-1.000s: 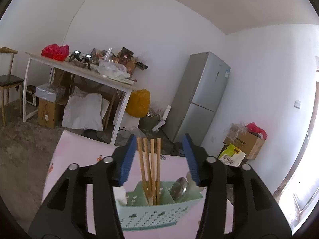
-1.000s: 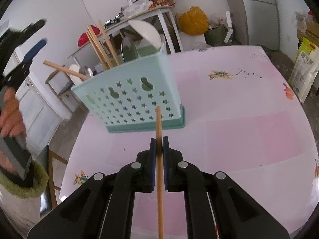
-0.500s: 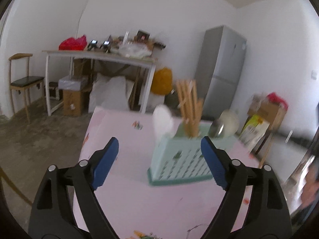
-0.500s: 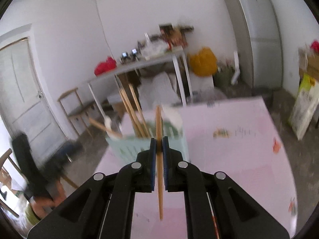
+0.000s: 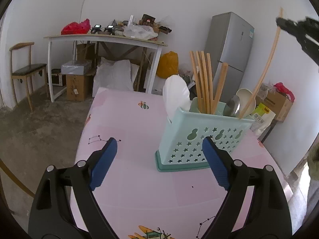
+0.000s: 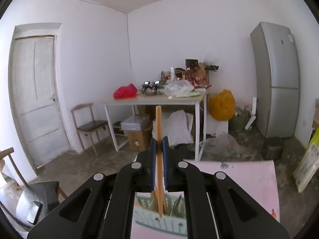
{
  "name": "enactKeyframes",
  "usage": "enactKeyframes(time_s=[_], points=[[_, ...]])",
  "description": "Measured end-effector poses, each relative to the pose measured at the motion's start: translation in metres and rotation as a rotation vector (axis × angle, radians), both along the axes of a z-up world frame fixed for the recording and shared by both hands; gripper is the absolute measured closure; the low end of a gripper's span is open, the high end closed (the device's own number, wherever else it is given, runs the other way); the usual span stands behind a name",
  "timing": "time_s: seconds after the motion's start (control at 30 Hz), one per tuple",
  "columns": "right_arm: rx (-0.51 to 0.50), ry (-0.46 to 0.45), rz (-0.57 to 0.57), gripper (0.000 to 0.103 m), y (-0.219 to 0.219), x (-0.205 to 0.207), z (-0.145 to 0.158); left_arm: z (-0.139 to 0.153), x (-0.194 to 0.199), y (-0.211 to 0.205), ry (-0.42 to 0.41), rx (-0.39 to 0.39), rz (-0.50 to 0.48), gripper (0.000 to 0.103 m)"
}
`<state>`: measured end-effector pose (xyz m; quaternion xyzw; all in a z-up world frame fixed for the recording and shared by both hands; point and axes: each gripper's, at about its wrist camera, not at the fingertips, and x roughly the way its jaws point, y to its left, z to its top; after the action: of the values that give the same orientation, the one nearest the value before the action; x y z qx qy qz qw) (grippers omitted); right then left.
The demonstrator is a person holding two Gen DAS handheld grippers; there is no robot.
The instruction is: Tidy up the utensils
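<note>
The right gripper [image 6: 159, 149] is clamped on one chopstick [image 6: 159, 127], its lower end entering the caddy [image 5: 201, 137] below; it should be lowered straight. The left gripper [image 5: 159, 159], just spread, is empty.

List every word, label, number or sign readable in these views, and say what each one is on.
None can be read.
Fridge: blue sticker on the upper door, print too small.
Yellow-green bag on the floor: dark characters, blurred.
Cardboard box under the far table: small label, illegible.
Pink tablecloth: only drawings, no words.
</note>
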<state>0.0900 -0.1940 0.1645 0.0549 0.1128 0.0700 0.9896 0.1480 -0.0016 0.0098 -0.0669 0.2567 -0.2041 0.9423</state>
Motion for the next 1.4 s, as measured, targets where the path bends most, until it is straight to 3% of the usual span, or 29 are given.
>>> enactKeyframes(time_s=[0.33,0.53,0.57,0.63,0.7,0.83,0.9,1.07,1.2,1.4], points=[[-0.008,0.031,0.001,0.096,0.004,0.028,-0.006,-0.004,0.008,-0.006,0.01,0.002,-0.018,0.02],[-0.069,0.2,-0.022,0.095,0.009,0.053,-0.055,-0.006,0.01,-0.01,0.021,0.003,-0.026,0.02],[-0.08,0.241,-0.026,0.093,0.008,0.055,-0.065,-0.007,0.01,-0.011,0.022,0.004,-0.029,0.02],[-0.065,0.27,-0.034,0.071,0.002,0.05,-0.075,-0.008,0.01,-0.012,0.023,0.01,-0.033,0.02],[-0.031,0.258,-0.035,0.06,-0.01,0.039,-0.079,-0.01,0.01,-0.013,0.022,0.014,-0.035,0.02],[0.049,0.201,-0.057,0.05,-0.037,0.013,-0.082,-0.011,0.013,-0.015,0.023,0.011,-0.044,0.02],[0.147,0.19,-0.051,0.048,-0.057,-0.001,-0.092,-0.012,0.017,-0.018,0.021,0.004,-0.059,0.02],[0.433,0.302,0.049,0.046,-0.095,-0.001,-0.151,-0.015,0.027,-0.026,0.022,-0.004,-0.109,0.02],[0.576,0.346,0.165,0.038,-0.1,0.014,-0.189,-0.015,0.034,-0.032,0.006,-0.031,-0.147,0.02],[0.625,0.353,0.225,0.034,-0.098,0.04,-0.212,-0.02,0.046,-0.049,0.021,-0.025,-0.188,0.02]])
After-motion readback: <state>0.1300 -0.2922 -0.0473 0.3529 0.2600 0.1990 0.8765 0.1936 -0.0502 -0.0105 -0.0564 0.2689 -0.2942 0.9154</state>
